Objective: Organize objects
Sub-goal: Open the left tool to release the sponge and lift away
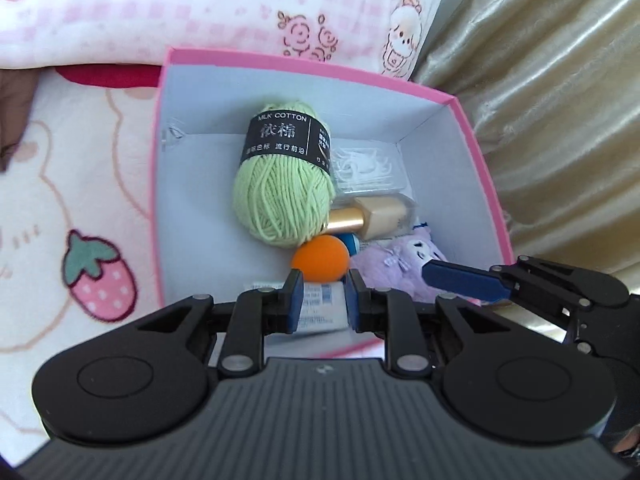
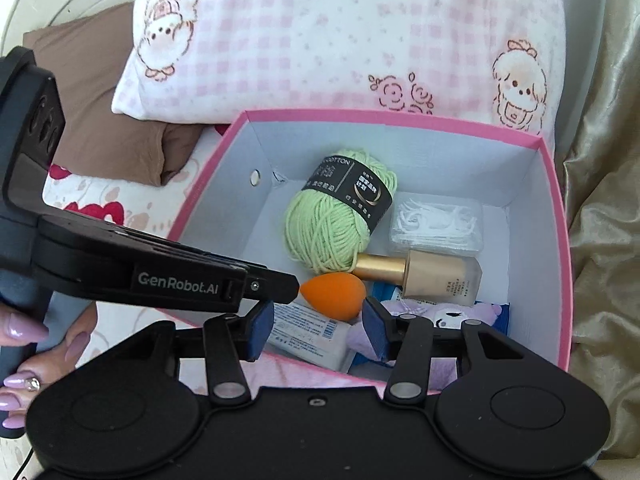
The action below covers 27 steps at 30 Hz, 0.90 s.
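Note:
A pink box with a white inside lies on the bed. It holds a green yarn ball, an orange makeup sponge, a gold-capped bottle, a clear case of floss picks, a purple plush and a white packet. My left gripper is open and empty just above the sponge. My right gripper is open and empty over the box's near edge.
The box sits on a strawberry-print blanket. A pink checked pillow lies behind it, a brown pillow to the left. A golden curtain hangs on the right. A hand holds the left gripper.

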Each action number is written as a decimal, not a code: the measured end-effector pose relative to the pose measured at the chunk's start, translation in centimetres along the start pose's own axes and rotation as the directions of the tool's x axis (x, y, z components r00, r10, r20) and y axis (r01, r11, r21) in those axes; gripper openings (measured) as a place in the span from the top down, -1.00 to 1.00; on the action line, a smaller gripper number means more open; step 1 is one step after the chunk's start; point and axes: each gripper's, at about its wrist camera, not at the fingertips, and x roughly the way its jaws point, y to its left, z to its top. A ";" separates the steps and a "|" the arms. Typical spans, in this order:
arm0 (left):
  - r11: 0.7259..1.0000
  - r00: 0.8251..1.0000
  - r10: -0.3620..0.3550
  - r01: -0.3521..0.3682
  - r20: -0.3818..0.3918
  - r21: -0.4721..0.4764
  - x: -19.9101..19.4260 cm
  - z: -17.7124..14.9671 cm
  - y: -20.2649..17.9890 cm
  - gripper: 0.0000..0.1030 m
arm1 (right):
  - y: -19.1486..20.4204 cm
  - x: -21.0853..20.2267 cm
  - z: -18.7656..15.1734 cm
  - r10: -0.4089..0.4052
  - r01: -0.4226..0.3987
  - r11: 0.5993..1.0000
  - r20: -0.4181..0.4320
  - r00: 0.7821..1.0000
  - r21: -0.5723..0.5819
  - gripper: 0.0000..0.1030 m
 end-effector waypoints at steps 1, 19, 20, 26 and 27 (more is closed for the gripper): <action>1.000 1.000 0.003 -0.003 0.004 -0.008 -1.2 -0.2 0.1 0.56 | 0.5 -0.8 -0.2 0.005 -0.004 1.000 0.016 1.000 -0.006 -0.28; 0.990 0.983 0.143 -0.143 0.116 -0.010 -17.9 -7.9 0.3 -0.12 | 8.8 -11.6 -3.2 -0.045 0.059 0.994 0.153 0.987 -0.090 -0.46; 0.986 0.979 0.166 -0.166 0.121 -0.011 -18.3 -8.4 0.4 -0.16 | 9.0 -11.8 -3.4 -0.045 0.057 0.995 0.158 0.986 -0.075 -0.47; 0.974 0.961 0.229 -0.225 0.158 -0.037 -20.3 -10.8 1.6 -0.29 | 10.5 -12.0 -4.6 -0.053 0.062 0.997 0.165 0.985 -0.045 -0.51; 0.971 0.958 0.238 -0.233 0.160 -0.046 -20.5 -11.2 2.0 -0.33 | 10.8 -12.1 -4.8 -0.059 0.067 0.997 0.165 0.985 -0.041 -0.54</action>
